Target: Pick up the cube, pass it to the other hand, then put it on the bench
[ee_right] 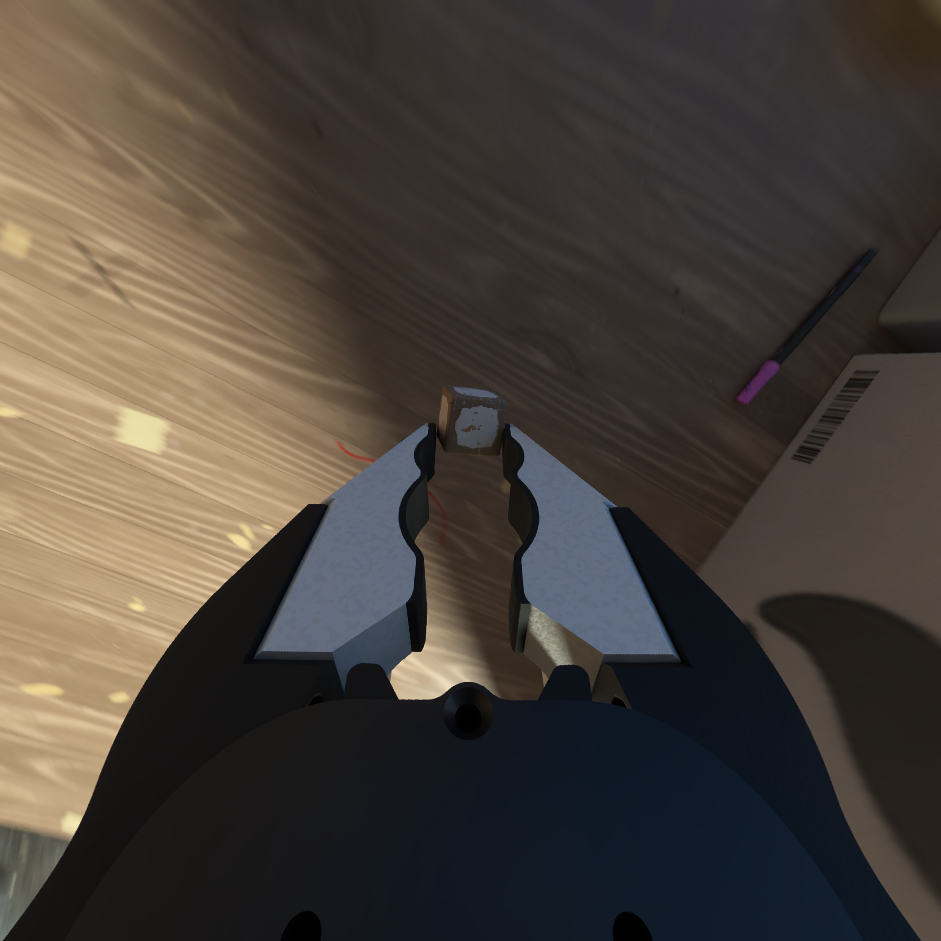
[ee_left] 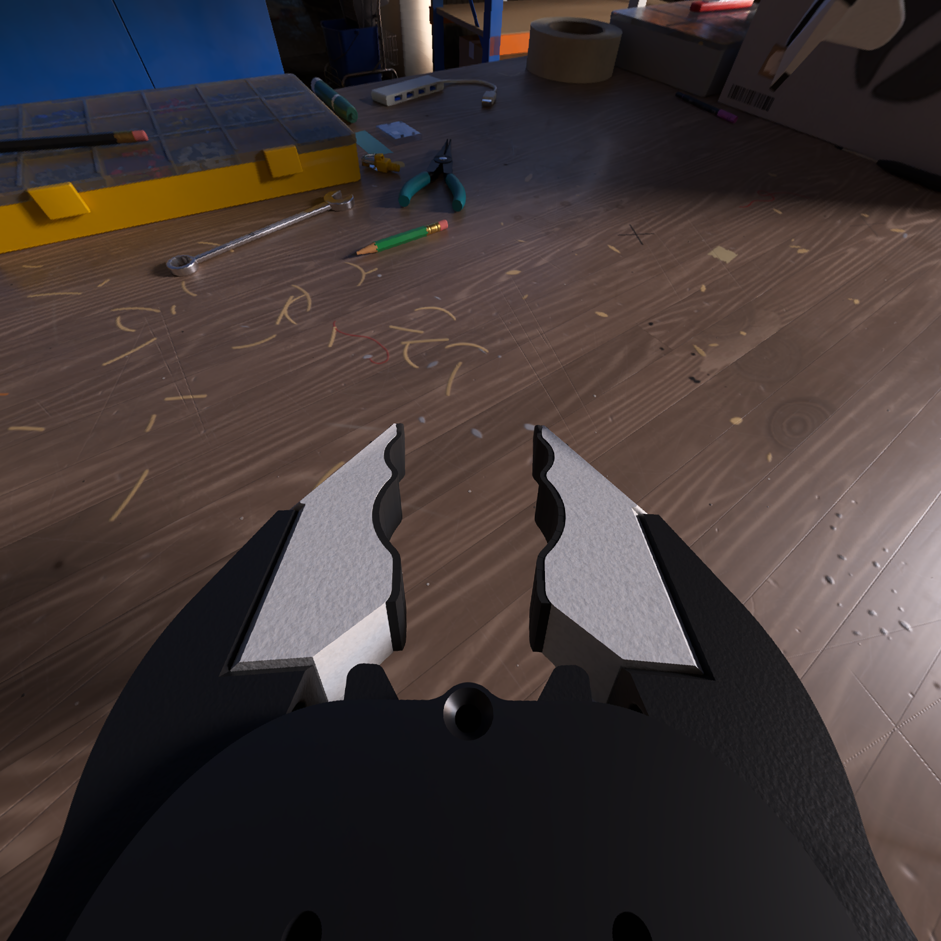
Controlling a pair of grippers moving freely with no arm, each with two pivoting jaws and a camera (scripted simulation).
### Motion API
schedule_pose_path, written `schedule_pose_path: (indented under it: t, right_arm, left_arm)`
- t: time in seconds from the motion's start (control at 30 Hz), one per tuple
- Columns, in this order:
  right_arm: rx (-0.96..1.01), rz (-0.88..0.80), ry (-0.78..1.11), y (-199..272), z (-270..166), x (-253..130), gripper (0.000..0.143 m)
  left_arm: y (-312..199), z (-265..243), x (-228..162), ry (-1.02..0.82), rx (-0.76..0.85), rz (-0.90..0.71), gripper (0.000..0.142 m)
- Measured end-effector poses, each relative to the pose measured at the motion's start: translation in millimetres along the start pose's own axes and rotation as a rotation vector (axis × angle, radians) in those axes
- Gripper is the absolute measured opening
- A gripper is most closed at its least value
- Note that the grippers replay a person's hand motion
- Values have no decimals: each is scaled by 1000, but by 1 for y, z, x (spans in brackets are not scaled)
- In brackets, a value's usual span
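A small worn cube, brown with chipped white paint, sits between the fingertips of my right gripper, which is shut on it and holds it above the wooden bench. My left gripper is open and empty, low over the bench. The right gripper's fingers show at the top right of the left wrist view, high above the bench; the cube is not visible there.
A yellow parts organiser, a wrench, a green pencil, green-handled pliers, a USB hub and a tape roll lie at the back. A cardboard box and a purple-capped pen lie at the right.
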State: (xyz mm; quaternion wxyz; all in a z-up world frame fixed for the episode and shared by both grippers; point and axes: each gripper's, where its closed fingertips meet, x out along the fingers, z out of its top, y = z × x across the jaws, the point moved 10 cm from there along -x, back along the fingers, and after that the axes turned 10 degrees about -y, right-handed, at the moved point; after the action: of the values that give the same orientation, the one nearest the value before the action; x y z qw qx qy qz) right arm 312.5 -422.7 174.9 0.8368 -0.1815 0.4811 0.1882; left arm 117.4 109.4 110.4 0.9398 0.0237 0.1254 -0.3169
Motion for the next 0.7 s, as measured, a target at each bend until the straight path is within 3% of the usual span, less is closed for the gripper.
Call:
schedule_pose_path:
  t: [0.13,0.4,0.53,0.63,0.7]
  right_arm:
    - [-140,11,375,-13,13,40,26]
    - [-170,17,763,-19,-2,78,26]
    - [-159,15,716,-21,-5,75,26]
    - [-174,2,554,-13,6,52,53]
    - [-185,3,295,6,19,20,59]
  left_arm:
    - [-1,-3,2,21,21,-2,50]
    - [3,-5,-2,25,5,-11,50]
    - [6,-4,-3,18,-18,-15,50]
    - [6,-4,-4,17,-24,-16,50]
    - [6,-3,-5,10,-19,-12,50]
